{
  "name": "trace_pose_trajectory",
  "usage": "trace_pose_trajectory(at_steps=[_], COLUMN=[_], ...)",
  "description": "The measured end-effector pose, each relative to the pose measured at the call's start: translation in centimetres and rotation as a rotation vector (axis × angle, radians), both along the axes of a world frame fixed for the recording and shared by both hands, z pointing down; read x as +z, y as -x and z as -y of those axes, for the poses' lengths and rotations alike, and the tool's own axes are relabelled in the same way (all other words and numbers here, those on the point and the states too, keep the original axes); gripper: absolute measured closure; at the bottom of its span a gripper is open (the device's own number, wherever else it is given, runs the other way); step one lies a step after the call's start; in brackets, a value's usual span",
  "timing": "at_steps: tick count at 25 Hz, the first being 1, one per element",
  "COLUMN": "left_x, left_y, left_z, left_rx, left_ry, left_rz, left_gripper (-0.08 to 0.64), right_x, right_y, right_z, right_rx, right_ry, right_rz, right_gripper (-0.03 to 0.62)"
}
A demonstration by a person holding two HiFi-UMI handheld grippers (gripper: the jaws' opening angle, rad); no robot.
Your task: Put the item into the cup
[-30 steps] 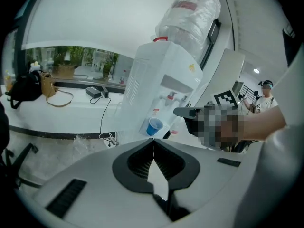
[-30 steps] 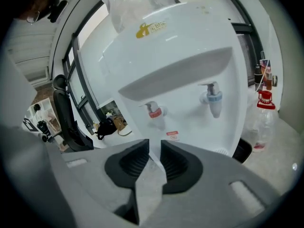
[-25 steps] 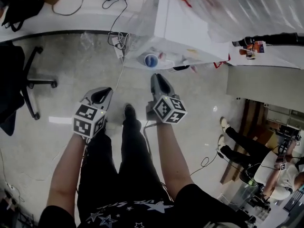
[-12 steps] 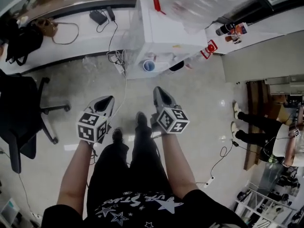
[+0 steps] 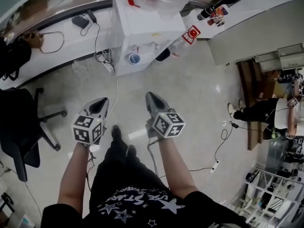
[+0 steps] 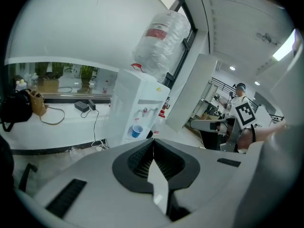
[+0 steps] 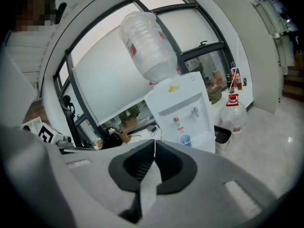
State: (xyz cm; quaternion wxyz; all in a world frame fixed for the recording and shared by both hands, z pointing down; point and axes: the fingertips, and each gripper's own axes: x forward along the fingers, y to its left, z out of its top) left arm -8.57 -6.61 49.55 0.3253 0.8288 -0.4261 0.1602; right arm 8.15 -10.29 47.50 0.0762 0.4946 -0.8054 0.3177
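Observation:
A blue cup (image 5: 135, 58) stands in the tap bay of a white water dispenser (image 5: 142, 23) across the floor ahead of me. The same cup (image 6: 137, 130) shows small in the left gripper view, and the cup (image 7: 185, 140) appears again under the taps in the right gripper view. My left gripper (image 5: 102, 101) and right gripper (image 5: 150, 96) are held side by side over the floor, well short of the dispenser. Both have their jaws closed together with nothing between them. The left gripper (image 6: 153, 140) and right gripper (image 7: 154, 141) both point toward the dispenser.
A black bin (image 5: 163, 55) and a clear bottle with a red cap (image 7: 233, 114) sit to the right of the dispenser. A power strip and cables (image 5: 108, 66) lie to its left. A black office chair (image 5: 23, 132) stands at the left. Another person (image 5: 266, 113) is at the far right.
The head view has swung, so the dispenser and cup now sit further left and higher in the picture. Both grippers stay shut and level; my feet have shifted on the floor.

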Motion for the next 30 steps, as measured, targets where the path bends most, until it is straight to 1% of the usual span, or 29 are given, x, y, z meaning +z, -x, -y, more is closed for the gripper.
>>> trace_pose_trajectory(at_steps=[5,11,16,24,30], left_x=[-0.2,-1.9,-3.4,-6.6,-8.5], left_y=[-1.4,-4.4,-6.4,-8.2,-8.6], left_z=[-2.4,-7.4,-11.6,-17.8,-23.7], left_rx=[0.009,0.022,0.037,0.017,0.000], left_ry=[-0.011,-0.047,-0.081,-0.150,-0.166], left_rz=[-0.001,0.002,0.010,0.012,0.015], left_gripper=[0.554,0.554,0.554,0.554,0.554], right_x=[-0.3,-1.9,-3.1,-5.5,-8.2], right_y=[-1.5,-4.4,-5.8,-6.5,-6.7], right_z=[-3.4,-9.1,-13.6,-19.4,-24.4], right_rx=[0.017,0.021,0.007,-0.034,-0.055], right_ry=[-0.002,-0.027,-0.056,-0.109,-0.143], right_rz=[0.021,0.035,0.036,0.053,0.075], right_gripper=[0.588,0.588,0.588,0.588,0.588])
